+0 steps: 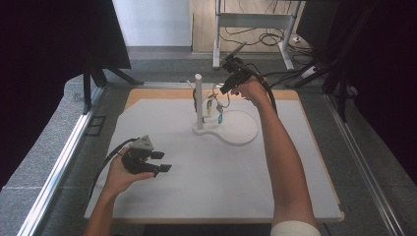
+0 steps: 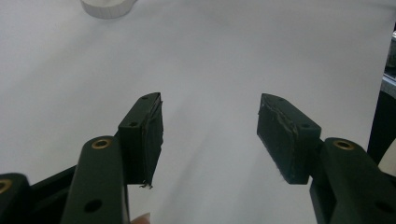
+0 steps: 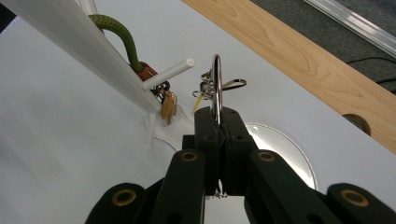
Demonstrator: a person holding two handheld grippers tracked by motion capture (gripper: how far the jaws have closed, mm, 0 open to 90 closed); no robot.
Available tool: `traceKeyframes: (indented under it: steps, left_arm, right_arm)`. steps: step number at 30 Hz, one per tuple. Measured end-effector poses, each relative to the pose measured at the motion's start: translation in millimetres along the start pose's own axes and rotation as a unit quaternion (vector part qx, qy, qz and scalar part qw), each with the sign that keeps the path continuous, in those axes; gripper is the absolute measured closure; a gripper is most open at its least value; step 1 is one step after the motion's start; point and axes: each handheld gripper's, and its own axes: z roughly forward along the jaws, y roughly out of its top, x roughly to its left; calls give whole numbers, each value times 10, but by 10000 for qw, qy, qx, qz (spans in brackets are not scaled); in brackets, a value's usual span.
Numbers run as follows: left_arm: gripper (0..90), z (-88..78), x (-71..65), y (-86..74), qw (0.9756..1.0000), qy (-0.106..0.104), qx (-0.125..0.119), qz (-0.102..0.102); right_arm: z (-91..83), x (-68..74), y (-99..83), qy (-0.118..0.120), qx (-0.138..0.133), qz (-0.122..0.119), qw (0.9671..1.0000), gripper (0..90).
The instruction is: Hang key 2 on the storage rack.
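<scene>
Left gripper [image 1: 160,161]: low over white mat [image 1: 206,182], near-left, jaws apart, nothing between | Right gripper [image 1: 227,84]: raised at far side, just beside white post stand [image 1: 198,101], at hanging keys [image 1: 215,107]; jaw state unreadable | Stand base [image 1: 236,130]: on mat.

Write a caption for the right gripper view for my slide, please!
Right gripper shut on a metal key ring beside a white peg stand with hanging keys.
</scene>
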Motion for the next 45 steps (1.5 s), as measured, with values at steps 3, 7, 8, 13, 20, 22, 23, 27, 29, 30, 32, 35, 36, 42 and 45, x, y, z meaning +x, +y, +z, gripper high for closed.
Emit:
traceKeyframes:
  steps: [3,7,8,13,20,22,23,27,29,30,32,35,36,42,45]
  left_arm:
    - [416,9,1,1,10000,-9,12,9]
    - [416,-4,3,0,10000,-9,2,9]
    - [416,-8,3,0,10000,-7,-14,6]
    - [416,-12,7,3,10000,-20,-25,2]
    - [416,-10,10,2,10000,-24,-17,5]
    - [416,-5,7,1,10000,-23,-7,8]
    - [416,-5,7,1,10000,-21,-6,9]
    - [416,-10,10,1,10000,-26,-14,9]
    - [416,-11,11,2,10000,-23,-17,7]
    - [416,-12,11,2,10000,-21,-19,5]
    - [416,-14,14,3,10000,-11,-22,23]
    - [416,-12,14,3,10000,-14,-20,26]
    - [416,-11,14,3,10000,-18,-18,27]
    - [416,-19,16,3,10000,-28,-26,34]
    - [415,-15,15,4,10000,-26,-23,28]
  right_arm:
    - [18,14,21,15,-15,-20,10000,872]
    - [38,36,42,-2,-23,-12,10000,872]
    - [43,41,46,-7,-37,-9,10000,873]
    - [75,68,71,2,-71,-18,10000,872]
    - [134,119,94,9,-54,-48,10000,872]
    - [146,129,97,9,-38,-64,10000,872]
    - [150,135,97,13,-30,-77,10000,872]
    - [156,158,93,37,-36,-102,9999,872]
    - [158,167,89,47,-37,-98,9999,872]
    - [160,172,85,40,-35,-98,9999,872]
    - [171,182,74,46,-19,-114,9999,872]
    - [199,202,56,55,16,-147,9999,872]
    - [210,211,51,59,29,-152,9999,872]
    - [244,251,17,87,12,-203,9998,872]
    - [267,268,-9,106,33,-216,9997,872]
